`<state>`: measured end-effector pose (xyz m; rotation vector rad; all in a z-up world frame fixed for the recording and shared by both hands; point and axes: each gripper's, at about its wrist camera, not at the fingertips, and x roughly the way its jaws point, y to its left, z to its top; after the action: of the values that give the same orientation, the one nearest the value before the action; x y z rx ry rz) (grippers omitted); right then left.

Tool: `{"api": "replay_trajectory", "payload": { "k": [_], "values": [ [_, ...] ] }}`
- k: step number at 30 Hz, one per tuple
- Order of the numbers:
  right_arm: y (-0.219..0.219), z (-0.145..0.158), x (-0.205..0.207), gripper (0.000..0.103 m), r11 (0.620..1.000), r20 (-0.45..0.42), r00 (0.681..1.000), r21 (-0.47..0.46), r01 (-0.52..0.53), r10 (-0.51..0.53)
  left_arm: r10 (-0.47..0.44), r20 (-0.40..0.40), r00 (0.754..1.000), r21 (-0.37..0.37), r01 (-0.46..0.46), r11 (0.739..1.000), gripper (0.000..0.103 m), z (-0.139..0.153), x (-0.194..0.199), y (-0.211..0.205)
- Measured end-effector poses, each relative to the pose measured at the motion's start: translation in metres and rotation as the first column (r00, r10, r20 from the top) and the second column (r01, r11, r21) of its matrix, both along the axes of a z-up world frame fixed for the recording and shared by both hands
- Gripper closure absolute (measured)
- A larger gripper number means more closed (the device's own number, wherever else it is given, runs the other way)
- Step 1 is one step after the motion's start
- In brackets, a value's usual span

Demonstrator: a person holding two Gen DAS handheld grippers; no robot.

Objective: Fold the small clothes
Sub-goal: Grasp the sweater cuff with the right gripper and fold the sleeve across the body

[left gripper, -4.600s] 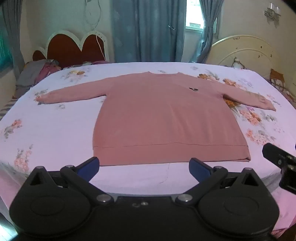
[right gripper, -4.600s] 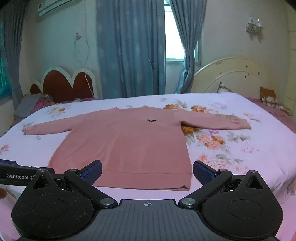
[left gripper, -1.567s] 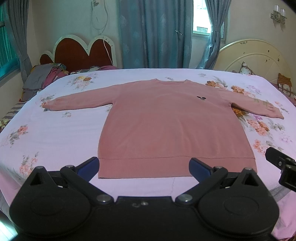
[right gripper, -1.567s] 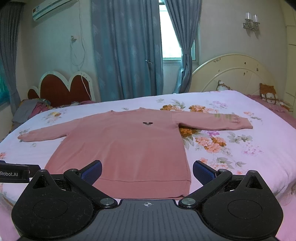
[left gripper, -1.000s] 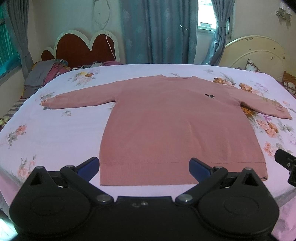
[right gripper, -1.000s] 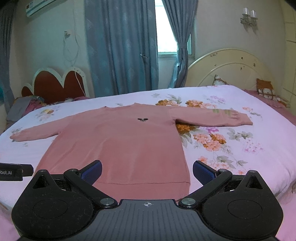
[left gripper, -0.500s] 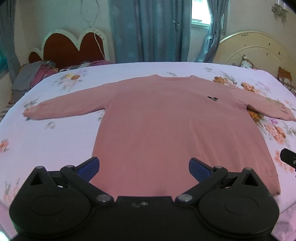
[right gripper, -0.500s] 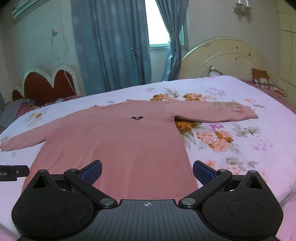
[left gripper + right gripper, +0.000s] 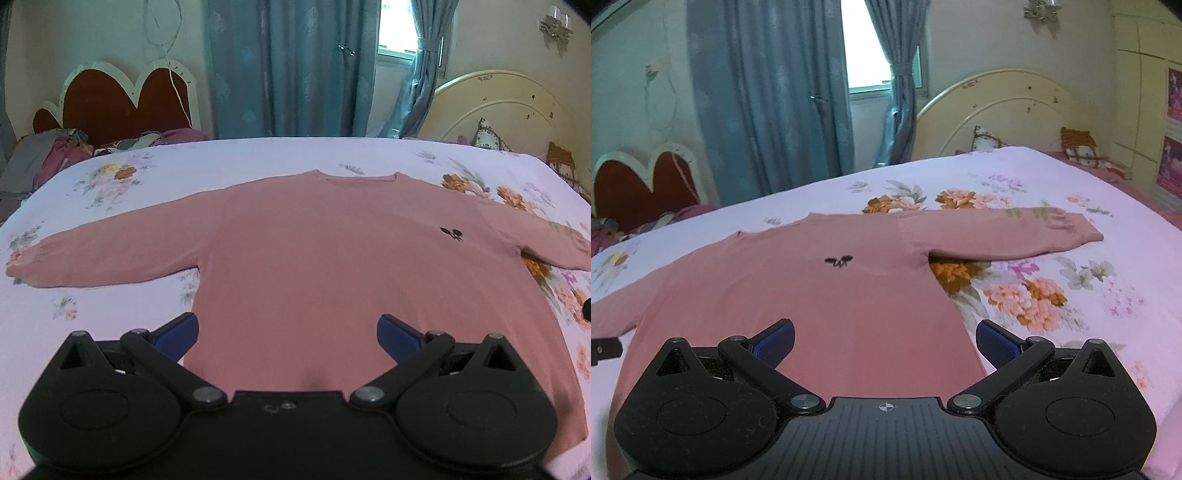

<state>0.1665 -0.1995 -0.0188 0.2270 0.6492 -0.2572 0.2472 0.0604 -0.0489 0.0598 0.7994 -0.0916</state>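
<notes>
Floral bedsheet [image 9: 258, 158] covers the bed. Pink sweater [image 9: 351, 258] lies flat at its middle, sleeves spread left and right. Left gripper [image 9: 287, 330] and right gripper [image 9: 884, 338] hang over its near hem, jaws spread wide, empty.

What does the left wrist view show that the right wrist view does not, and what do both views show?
Only the left wrist view shows the sweater's whole left sleeve and the pile of clothes by the red headboard. Only the right wrist view shows the right sleeve's cuff and the wall posters. Both show the pink sweater spread flat on the floral bedsheet, its small black emblem, and an open hand-held gripper: left, right.
</notes>
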Motion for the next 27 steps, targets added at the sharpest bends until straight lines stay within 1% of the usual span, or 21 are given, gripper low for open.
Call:
{"api": "replay_trajectory", "payload": {
  "k": [2, 5, 8, 11, 13, 18, 20, 24, 27],
  "values": [
    [-0.005, 0.000, 0.008, 0.000, 1.000, 0.008, 1.000, 0.013, 0.010, -0.010, -0.008, -0.008, 1.000, 0.000, 0.008, 1.000, 0.000, -0.005, 0.012, 0.003],
    [-0.014, -0.003, 0.020, 0.000, 0.999, -0.003, 1.000, 0.028, 0.025, -0.025, -0.012, -0.017, 1.000, 0.007, 0.012, 1.000, 0.000, -0.011, 0.024, 0.002],
    [-0.025, -0.005, 0.030, 0.000, 0.999, -0.011, 0.999, 0.016, 0.033, -0.033, -0.017, -0.028, 0.999, 0.007, 0.017, 1.000, 0.000, -0.016, 0.037, -0.004],
    [-0.041, -0.009, 0.041, 0.000, 0.999, -0.011, 0.999, 0.011, 0.043, -0.043, -0.009, -0.037, 0.999, 0.013, 0.010, 1.000, 0.000, -0.019, 0.050, -0.013],
    [-0.058, -0.012, 0.049, 0.000, 0.998, -0.003, 0.998, 0.025, 0.056, -0.056, -0.009, -0.026, 1.000, 0.023, 0.010, 1.000, 0.000, -0.021, 0.057, -0.020],
    [-0.113, -0.027, 0.079, 0.001, 0.995, -0.018, 0.996, 0.034, 0.089, -0.088, 0.017, -0.029, 0.999, 0.044, -0.016, 0.999, 0.000, -0.025, 0.073, -0.043],
    [-0.138, -0.035, 0.089, 0.001, 0.992, -0.030, 0.992, 0.049, 0.120, -0.119, 0.023, -0.034, 0.999, 0.047, -0.021, 0.999, 0.001, -0.028, 0.081, -0.053],
    [-0.188, -0.052, 0.104, 0.001, 0.982, -0.050, 0.981, 0.031, 0.187, -0.185, 0.014, -0.048, 0.999, 0.064, -0.011, 0.998, 0.003, -0.039, 0.098, -0.079],
    [-0.229, -0.066, 0.112, 0.001, 0.967, -0.071, 0.966, 0.030, 0.252, -0.250, 0.015, -0.068, 0.998, 0.067, -0.010, 0.998, 0.004, -0.048, 0.111, -0.096]
  ]
}}
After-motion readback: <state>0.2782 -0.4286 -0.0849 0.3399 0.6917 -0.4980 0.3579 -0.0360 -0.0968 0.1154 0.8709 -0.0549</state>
